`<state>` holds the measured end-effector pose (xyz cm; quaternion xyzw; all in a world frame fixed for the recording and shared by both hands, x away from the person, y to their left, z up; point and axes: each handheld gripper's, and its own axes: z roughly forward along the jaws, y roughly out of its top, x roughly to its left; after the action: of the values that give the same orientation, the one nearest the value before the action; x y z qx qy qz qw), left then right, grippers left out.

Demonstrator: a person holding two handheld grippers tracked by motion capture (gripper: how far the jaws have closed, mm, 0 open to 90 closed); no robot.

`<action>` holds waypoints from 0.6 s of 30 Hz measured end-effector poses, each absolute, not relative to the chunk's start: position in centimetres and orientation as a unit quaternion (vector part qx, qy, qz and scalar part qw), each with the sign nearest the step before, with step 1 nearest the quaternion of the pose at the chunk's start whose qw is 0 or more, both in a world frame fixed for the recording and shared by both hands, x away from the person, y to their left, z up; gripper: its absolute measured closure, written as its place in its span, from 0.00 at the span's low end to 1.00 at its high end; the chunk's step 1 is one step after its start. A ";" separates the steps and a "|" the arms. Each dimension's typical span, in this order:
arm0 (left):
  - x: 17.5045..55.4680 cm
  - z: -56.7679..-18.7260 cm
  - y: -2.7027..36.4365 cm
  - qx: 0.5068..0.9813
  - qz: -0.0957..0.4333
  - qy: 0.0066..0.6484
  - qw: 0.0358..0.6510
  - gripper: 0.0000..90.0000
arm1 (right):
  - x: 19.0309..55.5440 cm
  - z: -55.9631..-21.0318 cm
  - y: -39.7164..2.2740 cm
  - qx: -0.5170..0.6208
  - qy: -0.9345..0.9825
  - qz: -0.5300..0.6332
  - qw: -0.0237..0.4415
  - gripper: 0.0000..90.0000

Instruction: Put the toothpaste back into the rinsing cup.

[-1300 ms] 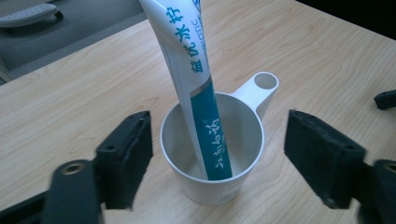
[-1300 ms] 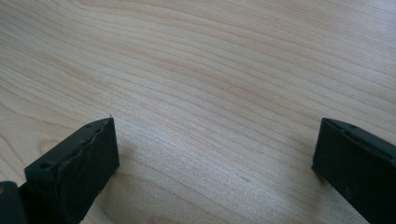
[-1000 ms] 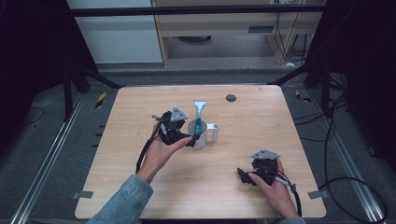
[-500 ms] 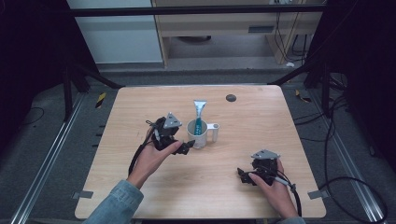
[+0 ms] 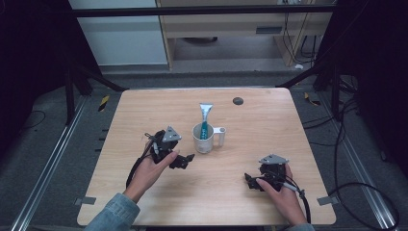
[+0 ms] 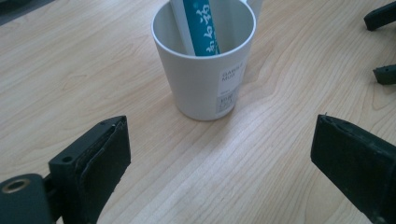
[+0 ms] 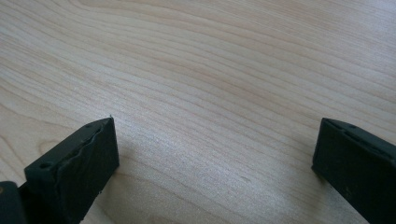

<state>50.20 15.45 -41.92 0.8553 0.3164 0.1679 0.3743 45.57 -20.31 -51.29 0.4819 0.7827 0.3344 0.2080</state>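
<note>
— Near the middle of the table [image 5: 144, 120] stands the white mug [image 5: 204, 139], and that's what I'm working around. A teal-and-white tube [image 5: 206, 118] leans inside it, its flat crimped end sticking up past the rim, away from me.

— And your tools? What are they doing?

— My left gripper [image 5: 182, 161] sits just beside the mug on its near left, jaws spread wide with nothing between them. They have just been opening. From the left gripper view the mug [image 6: 204, 65] is straight ahead, clear of both pads, with the tube [image 6: 200, 25] resting against the far wall. My right gripper [image 5: 251, 181] lies low near the front right of the table, well apart from the mug, jaws also apart and empty; bare wood [image 7: 210, 93] is all that lies between its jaws.

— So what does the step need?

— As I judge it, the tube is in and the job now is a clean retreat. I'd pull the left gripper straight back toward me, keeping the jaws wide so neither pad clips the mug's wall.

— What could spoil it?

— A nudge. The mug looks light, and the tall tube makes it top-heavy on the far side; a knock on the near rim might tip it. The handle [image 5: 220, 134] points right, away from my left tool, so that side is safe. I'd keep the right gripper where it is.
</note>
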 end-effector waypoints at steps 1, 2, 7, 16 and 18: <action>50.2 -41.9 15.4 0.855 0.168 0.316 0.374 0.05 | 45.6 -51.3 -20.3 0.482 0.783 0.334 0.208 0.01; 50.0 -42.2 15.7 0.857 0.166 0.316 0.372 0.05 | 45.6 -51.3 -20.3 0.482 0.783 0.335 0.208 0.01; 49.6 -42.8 16.1 0.858 0.163 0.318 0.369 0.05 | 45.6 -51.3 -20.3 0.482 0.783 0.334 0.208 0.01; 49.0 -45.0 17.8 0.861 0.155 0.333 0.353 0.05 | 45.6 -51.3 -20.3 0.482 0.783 0.334 0.208 0.01; 48.9 -45.5 18.1 0.860 0.151 0.337 0.352 0.05 | 45.6 -51.3 -20.3 0.482 0.783 0.335 0.208 0.01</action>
<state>48.90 18.13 -45.47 0.8599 0.3373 0.1511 0.3521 45.57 -20.31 -51.29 0.4819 0.7827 0.3346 0.2078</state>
